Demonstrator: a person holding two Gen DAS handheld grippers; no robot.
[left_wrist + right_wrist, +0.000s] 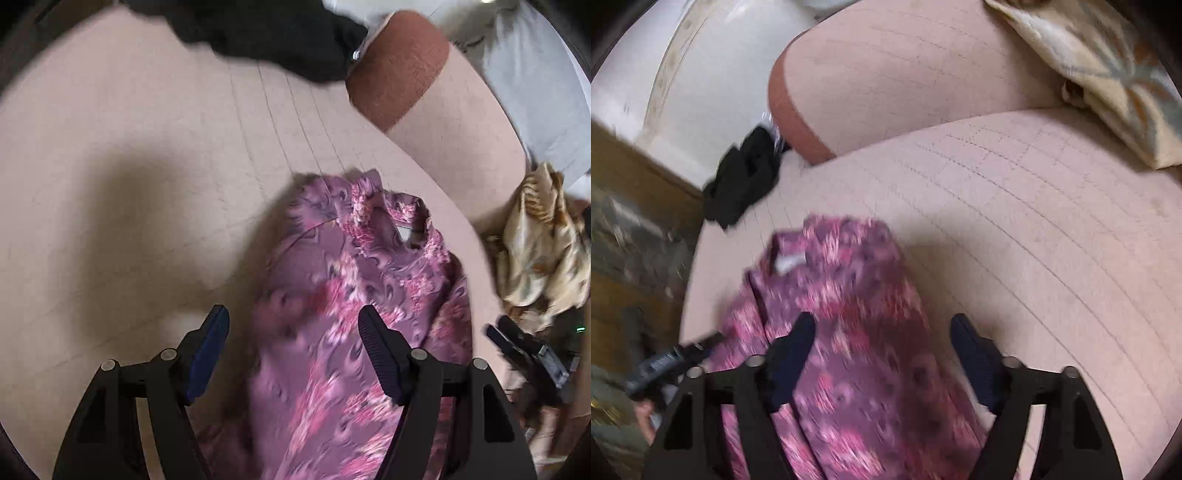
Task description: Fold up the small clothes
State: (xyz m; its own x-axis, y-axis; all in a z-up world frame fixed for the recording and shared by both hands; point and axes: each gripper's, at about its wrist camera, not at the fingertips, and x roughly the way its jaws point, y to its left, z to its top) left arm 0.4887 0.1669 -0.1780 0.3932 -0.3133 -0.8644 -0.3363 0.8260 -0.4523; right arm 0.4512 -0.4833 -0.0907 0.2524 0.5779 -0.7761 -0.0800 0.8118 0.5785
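Two grippers are seen hanging over the same purple-pink floral garment [354, 295], which is laid out on the pale pink quilted cushion [129, 184] of a sofa, collar end pointed toward the backrest. The left gripper [293, 345] is held with its jaws spread apart; nothing is pinched, the cloth is just seen beneath and between them. Same deal with the right gripper [882, 345]: jaws released, garment lying under them, not grabbed. Both views are pretty smeared by motion blur, so the fabric's finer folds can't be made out. A black piece of clothing [742, 181] is dumped near the rust-brown armrest [399, 66], well apart from the floral one. A cream-and-gold patterned cloth [543, 247] is bunched at the other side.
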